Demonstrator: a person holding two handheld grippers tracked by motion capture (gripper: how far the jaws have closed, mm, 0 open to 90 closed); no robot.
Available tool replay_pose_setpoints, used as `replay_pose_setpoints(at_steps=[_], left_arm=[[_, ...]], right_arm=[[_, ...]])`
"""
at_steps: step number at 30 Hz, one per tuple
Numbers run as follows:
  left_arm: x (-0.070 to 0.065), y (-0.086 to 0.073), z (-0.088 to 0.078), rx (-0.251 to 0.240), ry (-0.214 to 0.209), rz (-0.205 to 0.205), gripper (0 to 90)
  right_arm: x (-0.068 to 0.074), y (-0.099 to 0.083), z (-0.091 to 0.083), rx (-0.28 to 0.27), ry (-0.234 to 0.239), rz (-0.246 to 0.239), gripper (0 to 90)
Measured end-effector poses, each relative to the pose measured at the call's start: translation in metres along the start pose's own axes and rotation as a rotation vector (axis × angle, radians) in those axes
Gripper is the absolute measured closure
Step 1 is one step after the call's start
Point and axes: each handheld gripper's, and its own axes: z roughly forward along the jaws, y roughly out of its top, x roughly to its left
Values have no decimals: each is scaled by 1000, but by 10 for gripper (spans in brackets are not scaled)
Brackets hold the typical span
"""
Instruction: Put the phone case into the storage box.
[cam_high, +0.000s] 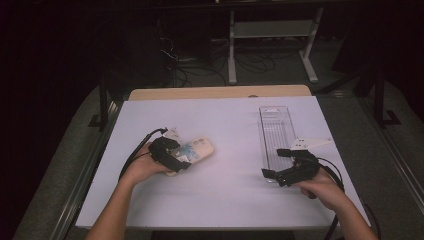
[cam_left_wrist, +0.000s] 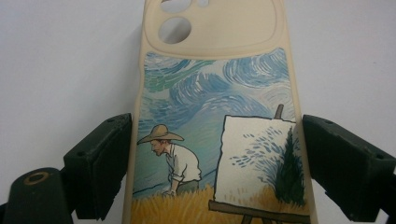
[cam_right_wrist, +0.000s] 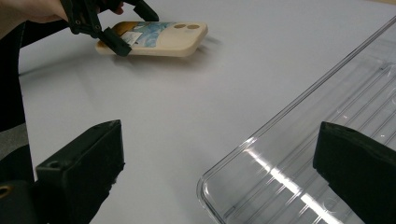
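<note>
A cream phone case (cam_high: 200, 148) printed with a painter at an easel is at the left middle of the white table. My left gripper (cam_high: 177, 162) is shut on its near end, a black jaw pressed on each long edge. In the left gripper view the case (cam_left_wrist: 210, 93) runs up between the jaws of that gripper (cam_left_wrist: 217, 135), its camera holes at the top. The right gripper view shows the case (cam_right_wrist: 159, 39) with its far end slightly off the table. My right gripper (cam_high: 275, 163) stands open at the near corner of a clear plastic tray (cam_high: 276, 125), holding nothing.
In the right gripper view the tray's rim (cam_right_wrist: 261, 135) passes between the jaws of my right gripper (cam_right_wrist: 219, 140), one jaw over the table and one over the tray. The white table top (cam_high: 225, 195) ends at a wooden strip (cam_high: 220, 92). Behind it are a desk frame and floor cables.
</note>
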Motion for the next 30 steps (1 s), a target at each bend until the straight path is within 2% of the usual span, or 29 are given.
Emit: replay_pose_setpoints(at_steps=[2, 3, 5, 6, 9, 10, 12, 13, 18, 19, 20, 22, 23, 24, 30], left_arm=[[-2, 2, -1, -14, -8, -1, 117], [-1, 3, -3, -8, -9, 17, 117], [-1, 5, -5, -16, -15, 22, 116], [-2, 6, -6, -33, -20, 2, 117], [-3, 7, -9, -42, -31, 8, 117], [-1, 8, -11, -37, -30, 29, 116], [-2, 9, -14, -48, -40, 17, 116], [0, 10, -17, -55, -40, 34, 116], [1, 12, -25, -87, -74, 17, 116], [3, 13, -26, -83, -73, 41, 116], [3, 14, -27, -94, -85, 28, 116], [4, 17, -30, -99, -92, 48, 116], [3, 18, -32, -104, -99, 42, 116], [3, 20, -34, -102, -96, 57, 116], [4, 29, -42, -115, -113, 77, 116]], right_arm=[[0, 0, 0, 3, 1, 0, 14], [0, 0, 0, 5, 1, 0, 14], [0, 1, 0, 5, 4, 3, 14], [0, 1, 0, 6, 4, 3, 14], [-1, 2, 0, 14, 7, 3, 14], [-1, 2, 1, 12, 5, -1, 14], [-1, 4, 0, 12, 2, 0, 14], [-1, 6, 1, 8, 4, 0, 14], [-2, 12, 1, 4, 9, -4, 14], [-2, 14, 1, 6, 10, -8, 14], [-2, 15, 0, 3, 12, -7, 14], [-3, 18, 0, 5, 15, -16, 14], [-3, 20, -1, 7, 16, -15, 14], [-3, 21, -1, 5, 19, -19, 14], [-7, 31, -4, 5, 34, -46, 13]])
